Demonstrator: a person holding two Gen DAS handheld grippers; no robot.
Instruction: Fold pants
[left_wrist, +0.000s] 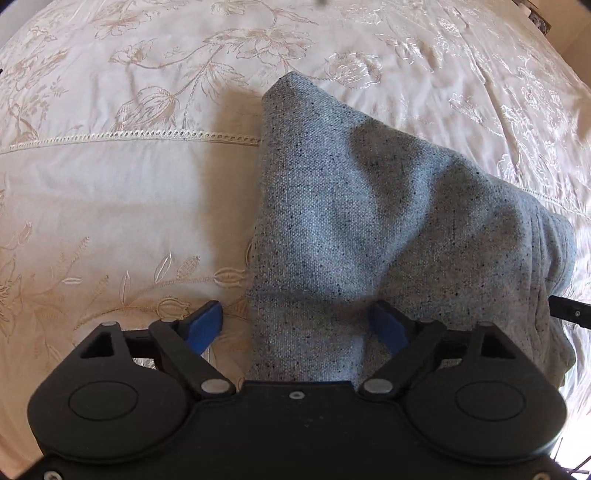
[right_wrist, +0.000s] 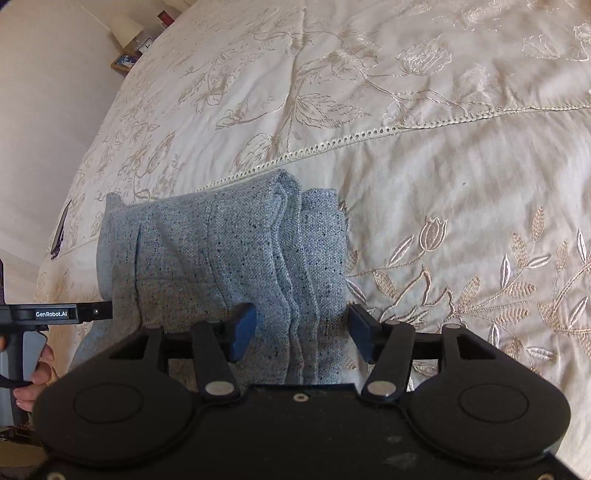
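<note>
Grey-blue speckled knit, that's the pants, folded into a thick bundle on the bed, right at the near edge of the cream bedspread. From the right wrist view you can see the stacked layered edges running toward the camera, with a stitched seam and a pleat on the left part. From the left wrist view the pants bunch up into a peak, sitting across the lace-hole seam of the bedspread.

Left hand-held gripper: blue-padded fingers spread wide, fabric lying between them but nothing squeezing it. Right hand-held gripper: same deal, fingers apart on either side of the folded edges, not clamped.

Only readable text is "GenRobot.AI" on the side of the left tool, which pokes in at the left edge of the right wrist view, with the person's hand on its handle below.

Around it: the bedspread has tan embroidered flowers and leaves all over. A dark phone-like slab lies at the far left edge of the bed. Further back, a small lamp stands on a wooden nightstand against the wall.
</note>
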